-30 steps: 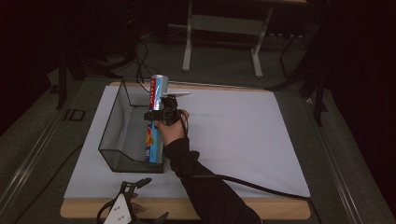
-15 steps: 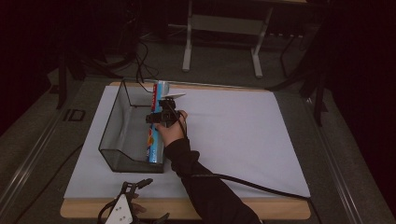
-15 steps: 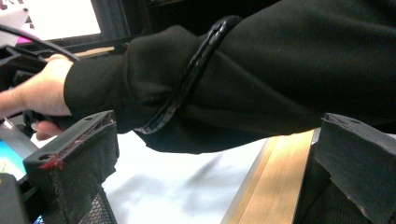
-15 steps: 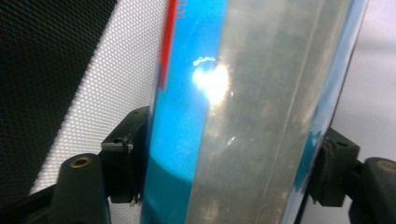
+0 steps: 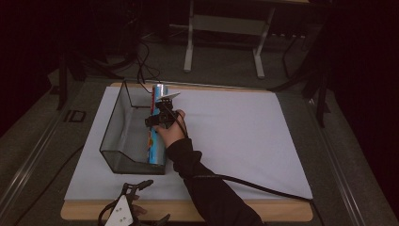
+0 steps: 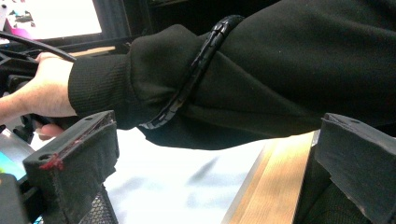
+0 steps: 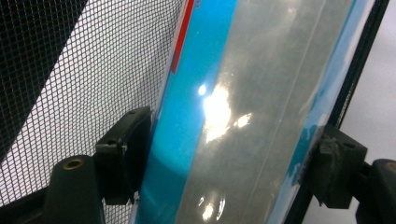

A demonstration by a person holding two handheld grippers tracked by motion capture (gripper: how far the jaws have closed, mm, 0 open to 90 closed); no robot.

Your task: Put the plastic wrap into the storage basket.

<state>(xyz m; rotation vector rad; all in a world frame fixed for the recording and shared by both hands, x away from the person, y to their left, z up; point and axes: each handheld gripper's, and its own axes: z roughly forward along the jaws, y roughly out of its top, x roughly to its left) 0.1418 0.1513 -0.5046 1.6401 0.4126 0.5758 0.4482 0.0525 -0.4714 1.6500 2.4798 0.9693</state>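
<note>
Low at the bench's near edge, left gripper (image 5: 123,214) idle — fingers (image 6: 70,161) spread on nothing. Then mesh basket (image 5: 115,134), and along its right wall a blue tube (image 5: 156,127), pinched by right gripper (image 5: 159,115), probably for placing inside — forearm stretched forward.

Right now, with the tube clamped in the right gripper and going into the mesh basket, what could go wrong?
1. The blue tube lies along the mesh basket's right wall, so pushing on could catch the rim or shove the light basket across the white sheet.
2. The right gripper grips a glossy, rounded surface; the tube may slip or twist.
3. The left gripper sits open at the table's near edge, not steadying the basket.
</note>
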